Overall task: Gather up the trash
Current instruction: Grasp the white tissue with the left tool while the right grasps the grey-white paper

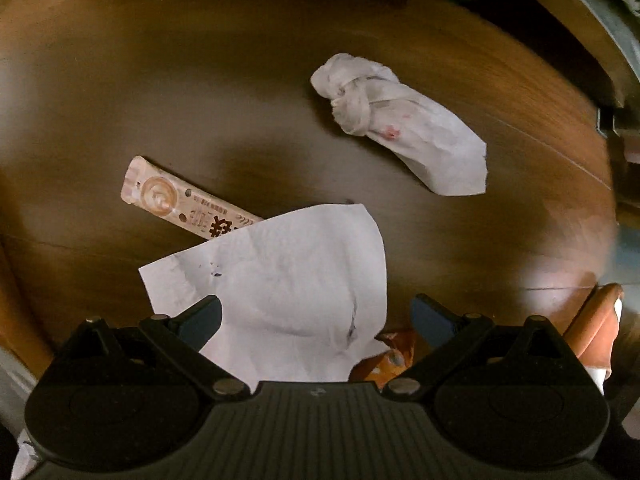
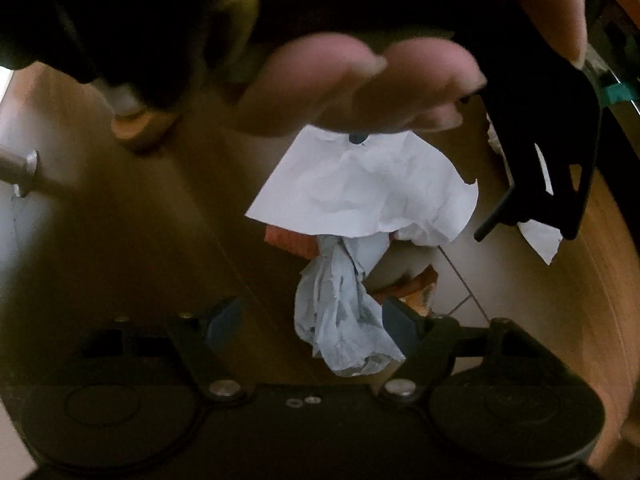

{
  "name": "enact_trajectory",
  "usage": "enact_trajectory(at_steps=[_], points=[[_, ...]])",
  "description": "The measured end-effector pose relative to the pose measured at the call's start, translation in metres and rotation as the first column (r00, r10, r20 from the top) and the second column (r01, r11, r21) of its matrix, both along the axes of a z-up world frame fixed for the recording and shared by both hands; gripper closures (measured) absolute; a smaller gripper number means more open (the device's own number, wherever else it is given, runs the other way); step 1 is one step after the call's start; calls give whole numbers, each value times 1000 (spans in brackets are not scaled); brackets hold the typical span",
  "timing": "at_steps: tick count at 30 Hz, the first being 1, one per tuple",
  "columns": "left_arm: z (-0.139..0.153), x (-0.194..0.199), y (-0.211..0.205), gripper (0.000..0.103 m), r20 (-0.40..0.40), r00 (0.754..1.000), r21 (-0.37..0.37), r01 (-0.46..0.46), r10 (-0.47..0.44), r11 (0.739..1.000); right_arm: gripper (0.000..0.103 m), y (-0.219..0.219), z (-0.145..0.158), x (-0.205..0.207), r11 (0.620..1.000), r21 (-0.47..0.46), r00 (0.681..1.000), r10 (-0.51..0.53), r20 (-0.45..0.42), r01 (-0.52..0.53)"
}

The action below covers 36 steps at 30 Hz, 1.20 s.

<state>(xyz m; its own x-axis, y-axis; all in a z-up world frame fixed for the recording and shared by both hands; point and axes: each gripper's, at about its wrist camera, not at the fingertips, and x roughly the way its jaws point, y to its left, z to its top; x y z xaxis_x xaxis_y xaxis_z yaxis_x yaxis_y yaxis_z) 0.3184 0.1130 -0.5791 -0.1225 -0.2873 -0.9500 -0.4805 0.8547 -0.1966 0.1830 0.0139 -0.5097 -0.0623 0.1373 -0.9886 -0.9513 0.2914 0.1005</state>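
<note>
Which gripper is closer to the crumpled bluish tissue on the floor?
Right. The right gripper has the bluish tissue between its open fingers; the left gripper is over the flat white paper beyond it.

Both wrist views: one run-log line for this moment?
left tool: open over white paper | right tool: open around crumpled tissue | floor: knotted tissue, coffee sachet

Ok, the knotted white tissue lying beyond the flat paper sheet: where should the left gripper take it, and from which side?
Probably at the knot, the thickest, firmest part of the knotted tissue. Come from straight above with the open left gripper, jaws across its narrow width. The flat tail lies thin on the wooden floor and would likely slip.
</note>
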Motion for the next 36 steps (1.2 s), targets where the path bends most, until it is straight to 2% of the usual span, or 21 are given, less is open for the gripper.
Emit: enact_trajectory(at_steps=[1, 3, 5, 7, 10, 12, 15, 17, 19, 22, 28, 32, 36], points=[[-2, 0, 0, 4, -3, 1000, -1, -4, 4, 1000, 26, 0, -1, 0, 1000, 0, 1000, -1, 2, 1], [-7, -2, 0, 15, -17, 1000, -5, -8, 8, 1000, 27, 2, -5, 0, 1000, 6, 1000, 7, 5, -7], [-12, -4, 0, 34, -26, 1000, 2, 3, -3, 1000, 27, 5, -9, -3, 1000, -3, 1000, 30, 7, -30], [-14, -6, 1, 38, -32, 999, 13, 7, -7, 1000, 28, 6, -15, -4, 999, -12, 999, 33, -8, -33], [-18, -7, 6, 52, -41, 999, 13, -9, 10, 1000, 32, 6, -22, -2, 999, -34, 1000, 20, -12, -21], [-19, -8, 7, 60, -38, 999, 24, -5, 6, 1000, 39, 7, -26, -1, 999, -47, 1000, 26, -10, -26], [-17, -10, 8, 69, -34, 999, 30, -9, 10, 1000, 57, 7, -29, 0, 998, -60, 999, 32, -9, -32], [-15, -11, 8, 76, -30, 1000, 30, -9, 10, 1000, 77, 7, -29, 2, 998, -61, 1000, 24, -11, -24], [-12, -12, 8, 85, -26, 1000, 25, -8, 9, 1000, 84, 5, -25, 2, 998, -58, 1000, 14, -10, -15], [-8, -14, 11, 88, -15, 1000, 24, -6, 7, 1000, 93, 3, -19, 4, 999, -46, 1000, 2, -1, -2], [11, -13, 14, 92, 4, 1000, 26, 11, -11, 1000, 97, -9, 10, 6, 999, -28, 999, -34, 14, 34], [48, -9, 13, 92, 38, 998, 32, 40, -42, 999, 98, -11, 42, 5, 999, 1, 998, -34, 48, 34], [90, -8, 19, 91, 100, 994, 40, 32, -36, 999, 99, -16, 82, 9, 998, 39, 994, -43, 99, 40]])
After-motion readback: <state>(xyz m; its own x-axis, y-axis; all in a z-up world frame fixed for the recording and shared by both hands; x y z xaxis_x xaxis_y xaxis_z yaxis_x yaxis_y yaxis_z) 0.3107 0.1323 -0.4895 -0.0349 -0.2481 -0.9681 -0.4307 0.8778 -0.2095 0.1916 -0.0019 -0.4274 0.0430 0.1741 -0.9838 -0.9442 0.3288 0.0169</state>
